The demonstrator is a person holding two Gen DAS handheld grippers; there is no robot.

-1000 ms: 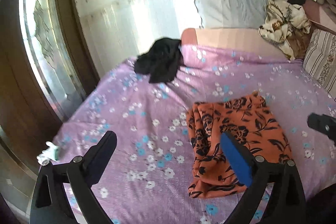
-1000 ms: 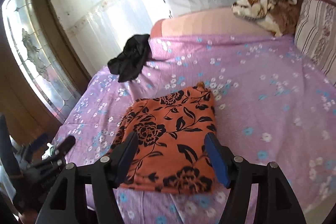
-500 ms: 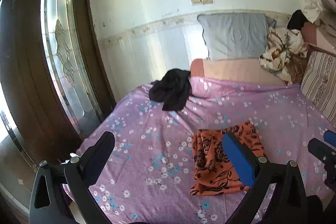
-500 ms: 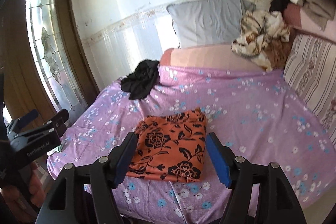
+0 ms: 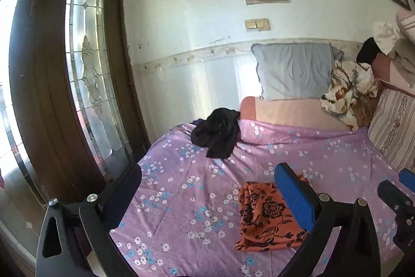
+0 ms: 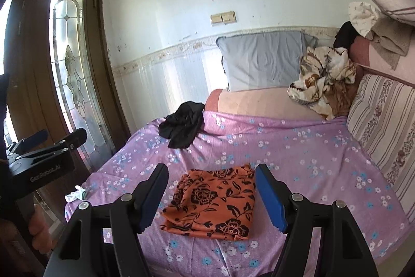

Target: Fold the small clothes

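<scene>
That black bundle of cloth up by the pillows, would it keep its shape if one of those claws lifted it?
Probably not. The black garment lies crumpled with loose folds, so it would likely droop and unfurl. It looks thin, so probably light. Pushed, it should bunch up on the purple sheet rather than slide.

folded orange floral garment (image 6: 214,203) flat on purple bedsheet (image 6: 298,147), crumpled black garment (image 6: 182,126) beyond

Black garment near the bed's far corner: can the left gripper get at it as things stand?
Probably yes. The black garment lies alone on open purple bedsheet, nothing on top, and the left gripper is open and empty, though well short of it.
</scene>
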